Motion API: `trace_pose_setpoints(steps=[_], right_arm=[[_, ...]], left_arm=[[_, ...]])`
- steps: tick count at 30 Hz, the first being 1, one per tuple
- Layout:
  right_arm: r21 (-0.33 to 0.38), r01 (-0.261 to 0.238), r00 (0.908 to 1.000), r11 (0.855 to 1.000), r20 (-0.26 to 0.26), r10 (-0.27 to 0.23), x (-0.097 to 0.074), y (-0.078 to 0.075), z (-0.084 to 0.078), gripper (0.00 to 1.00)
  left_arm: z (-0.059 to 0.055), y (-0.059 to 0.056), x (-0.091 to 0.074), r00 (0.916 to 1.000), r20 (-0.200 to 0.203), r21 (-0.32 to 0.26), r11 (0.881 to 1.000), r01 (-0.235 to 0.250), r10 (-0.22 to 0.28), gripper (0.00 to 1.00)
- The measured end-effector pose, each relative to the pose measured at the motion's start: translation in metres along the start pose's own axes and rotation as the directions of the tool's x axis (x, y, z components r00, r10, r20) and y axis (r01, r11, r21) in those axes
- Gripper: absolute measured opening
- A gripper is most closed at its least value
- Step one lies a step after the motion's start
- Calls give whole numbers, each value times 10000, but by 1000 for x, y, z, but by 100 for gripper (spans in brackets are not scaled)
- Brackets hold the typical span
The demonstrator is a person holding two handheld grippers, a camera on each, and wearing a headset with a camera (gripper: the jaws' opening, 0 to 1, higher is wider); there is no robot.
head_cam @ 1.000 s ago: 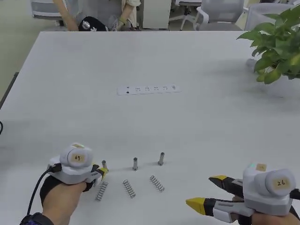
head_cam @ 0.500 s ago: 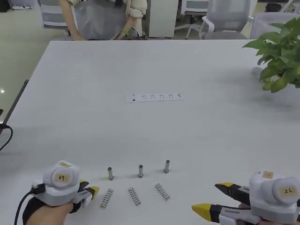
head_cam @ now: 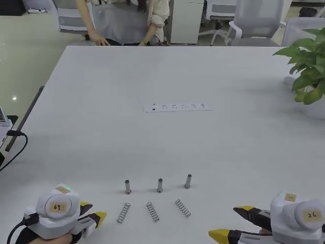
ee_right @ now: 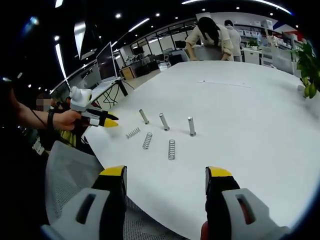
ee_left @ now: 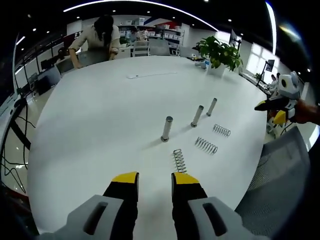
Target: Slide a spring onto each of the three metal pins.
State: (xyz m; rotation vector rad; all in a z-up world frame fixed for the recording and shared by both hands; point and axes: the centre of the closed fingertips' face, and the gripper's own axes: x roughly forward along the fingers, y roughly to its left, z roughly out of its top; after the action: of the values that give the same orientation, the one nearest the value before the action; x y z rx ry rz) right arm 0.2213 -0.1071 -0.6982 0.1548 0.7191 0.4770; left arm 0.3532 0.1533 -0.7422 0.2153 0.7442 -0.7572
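A wide white bench (head_cam: 213,76) takes up most of the head view, with office chairs and floor beyond its far edge. A person (head_cam: 152,20) leans there, cut off by the top of the frame. A leafy plant (head_cam: 307,71) at the right is clipped by the frame edge, and its pot is hard to make out. A white power strip (head_cam: 176,107) lies flat mid-bench, and a dark cable (head_cam: 15,147) loops off the left edge.

Three metal pins stand upright in a row near the front: the left pin (head_cam: 127,187), the middle pin (head_cam: 160,185) and the right pin (head_cam: 188,181). All three are bare. Just in front of each, apart from it, lies a spring on its side: the left spring (head_cam: 123,212), the middle spring (head_cam: 152,211) and the right spring (head_cam: 183,208). They are too small to show their coils clearly.

The left gripper (head_cam: 95,212) sits at the bottom left, the hand under it mostly cut off. Its yellow-tipped fingers (ee_left: 125,179) are parted by a narrow gap and grasp nothing. They point toward the left spring, near it but not touching.

The right gripper (head_cam: 229,222) is at the bottom right, its body clipped by the corner. Its fingers (ee_right: 114,172) are spread wide and empty, well apart from the springs and pins.
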Motion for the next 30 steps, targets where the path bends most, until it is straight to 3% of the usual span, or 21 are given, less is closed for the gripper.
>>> trace_pose_setpoints(steps=[10, 14, 23, 30], right_arm=[[-224, -167, 9998, 9996, -94, 165, 3, 1, 1, 62], [-366, -229, 9997, 9991, -122, 224, 3, 2, 3, 62], [-535, -314, 9994, 9981, -186, 305, 5, 4, 4, 63], [-542, -350, 9992, 9979, -223, 338, 7, 5, 4, 63]], left_arm=[[2, 0, -27, 9980, 631, -24, 10000, 47, -45, 30], [7, 4, -39, 9935, 1136, -461, 9989, -45, 97, 33], [0, 3, -53, 9928, 1195, -560, 9984, -42, 108, 40], [0, 1, -50, 9935, 1133, -689, 9976, 12, 66, 40]])
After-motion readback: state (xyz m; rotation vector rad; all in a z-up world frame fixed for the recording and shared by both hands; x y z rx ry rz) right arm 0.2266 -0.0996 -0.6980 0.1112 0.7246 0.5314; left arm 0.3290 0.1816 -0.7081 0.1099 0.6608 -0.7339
